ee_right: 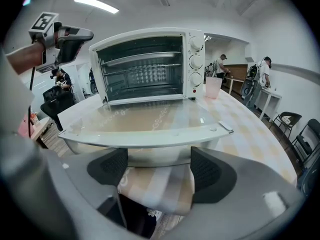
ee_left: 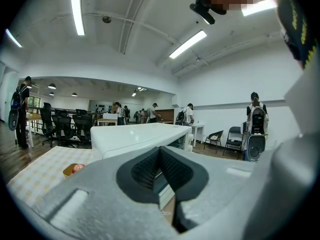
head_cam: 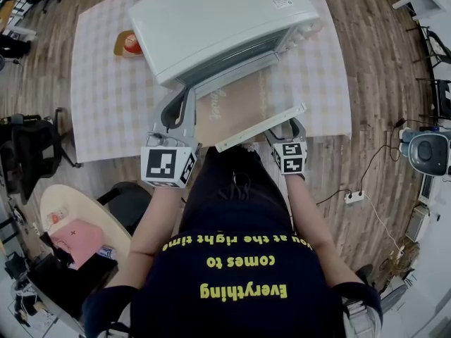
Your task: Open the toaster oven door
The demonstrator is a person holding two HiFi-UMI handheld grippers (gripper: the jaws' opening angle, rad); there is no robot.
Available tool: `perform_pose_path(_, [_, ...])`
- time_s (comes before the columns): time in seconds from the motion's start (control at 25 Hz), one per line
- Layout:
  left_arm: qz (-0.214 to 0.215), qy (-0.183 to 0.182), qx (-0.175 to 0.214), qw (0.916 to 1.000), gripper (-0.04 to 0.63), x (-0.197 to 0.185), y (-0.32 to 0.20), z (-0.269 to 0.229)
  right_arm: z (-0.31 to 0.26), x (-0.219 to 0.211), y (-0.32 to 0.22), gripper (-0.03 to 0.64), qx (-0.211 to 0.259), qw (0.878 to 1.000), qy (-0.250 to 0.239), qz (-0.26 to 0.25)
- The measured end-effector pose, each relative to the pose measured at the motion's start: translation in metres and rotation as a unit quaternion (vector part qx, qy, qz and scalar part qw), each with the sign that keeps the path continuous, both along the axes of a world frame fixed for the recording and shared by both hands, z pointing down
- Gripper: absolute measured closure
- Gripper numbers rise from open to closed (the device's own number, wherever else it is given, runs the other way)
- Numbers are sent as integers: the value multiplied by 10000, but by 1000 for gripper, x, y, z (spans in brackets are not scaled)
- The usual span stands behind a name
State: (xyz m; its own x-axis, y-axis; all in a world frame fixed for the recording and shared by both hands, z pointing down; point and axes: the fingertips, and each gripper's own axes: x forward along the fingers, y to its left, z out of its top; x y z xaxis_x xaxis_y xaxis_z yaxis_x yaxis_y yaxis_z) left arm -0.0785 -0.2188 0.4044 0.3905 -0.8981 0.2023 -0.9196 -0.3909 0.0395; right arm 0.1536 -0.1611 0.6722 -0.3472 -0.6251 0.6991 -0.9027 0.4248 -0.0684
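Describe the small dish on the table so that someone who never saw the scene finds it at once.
On the checked tablecloth stands a white toaster oven, its glass door folded down. Beside the oven, on the person's left, lies a small round yellowish dish holding something red, the only coloured thing on that side.

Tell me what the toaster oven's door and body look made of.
Oven door: glossy glass pane, brown-tinted and see-through, carrying reflections; its rim looks like white painted metal or plastic. Oven body: smooth white shell with a soft sheen, probably painted sheet metal, though plastic cannot be ruled out.
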Motion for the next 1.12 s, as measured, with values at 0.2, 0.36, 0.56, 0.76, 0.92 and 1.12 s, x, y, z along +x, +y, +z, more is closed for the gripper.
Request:
perform_pose_path(0.2, [-41,-8,-10,10000,594,-3,-1,1,-1,0,0,215,-22,10000,0,-18])
perform_pose_path(0.36, [-58,-7,-12,10000,594,-4,-2,2,0,0,0,215,-43,10000,-4,-63])
perform_pose_path(0.56, [-44,-12,-11,10000,594,-2,-3,0,-2,1,0,215,145,9997,-146,-102])
perform_pose_path(0.76, [-21,-17,-14,10000,594,0,-4,1,-1,2,1,229,161,9992,-201,-300])
perform_pose_path(0.92, [21,-16,-6,10000,594,4,-6,1,0,3,3,239,112,9990,-96,-425])
perform_pose_path(1.12, [66,-42,-1,10000,594,7,-8,1,-4,1,3,225,54,9988,-309,-365])
